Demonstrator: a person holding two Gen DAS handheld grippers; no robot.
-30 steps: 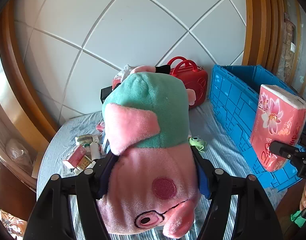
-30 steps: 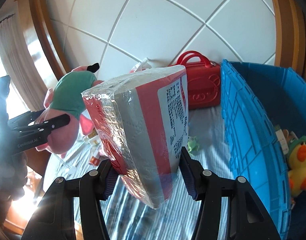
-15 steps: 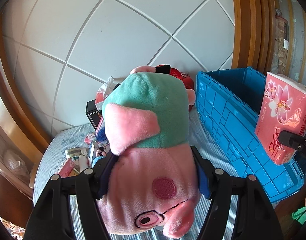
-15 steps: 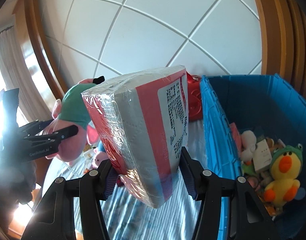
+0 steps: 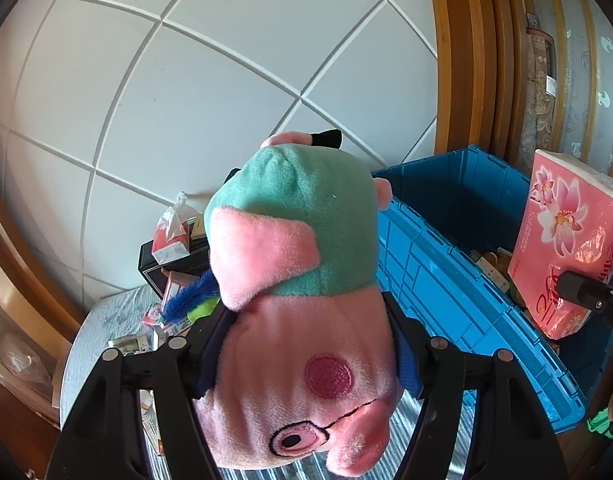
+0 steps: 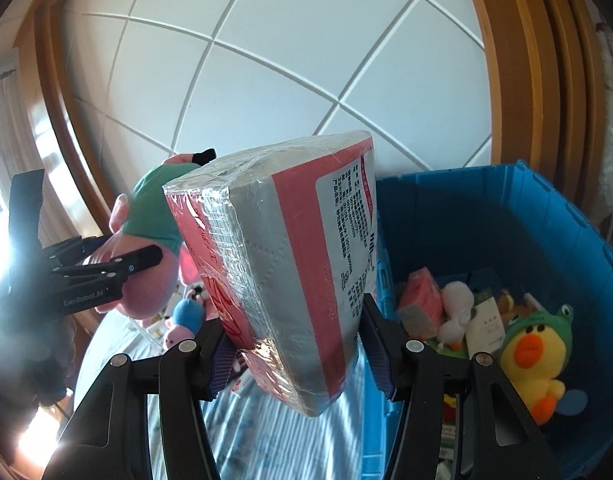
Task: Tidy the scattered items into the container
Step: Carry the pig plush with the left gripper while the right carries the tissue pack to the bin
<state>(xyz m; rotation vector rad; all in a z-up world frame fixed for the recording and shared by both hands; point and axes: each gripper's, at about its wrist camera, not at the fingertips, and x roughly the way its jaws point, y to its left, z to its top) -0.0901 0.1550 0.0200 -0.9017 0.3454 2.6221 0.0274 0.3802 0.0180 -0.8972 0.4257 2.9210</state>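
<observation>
Pig plush toy (image 5: 294,304): pink, in a green dress, upside down, filling the centre of the left wrist view, above the table.
Left gripper (image 5: 306,344): clenched on the pig's head, a pad pressed into each side.
Tissue pack (image 6: 290,276): pink and white, plastic-wrapped, centre of the right wrist view; in the left wrist view it sits at the right edge, over the bin.
Right gripper (image 6: 294,344): grasping the pack's lower end between both pads.
Blue plastic bin (image 6: 546,216): right side of both views, open-topped.
Bin contents: yellow duck plush (image 6: 534,360) in a green frog hood at lower right, a white plush, a small pink pack, small boxes.
Table (image 6: 242,432): striped cloth, lower centre.
Scattered items (image 5: 174,288): small boxes and packets, left of centre in the left wrist view.
Wall: white panels with diagonal grooves, wooden frame.
</observation>
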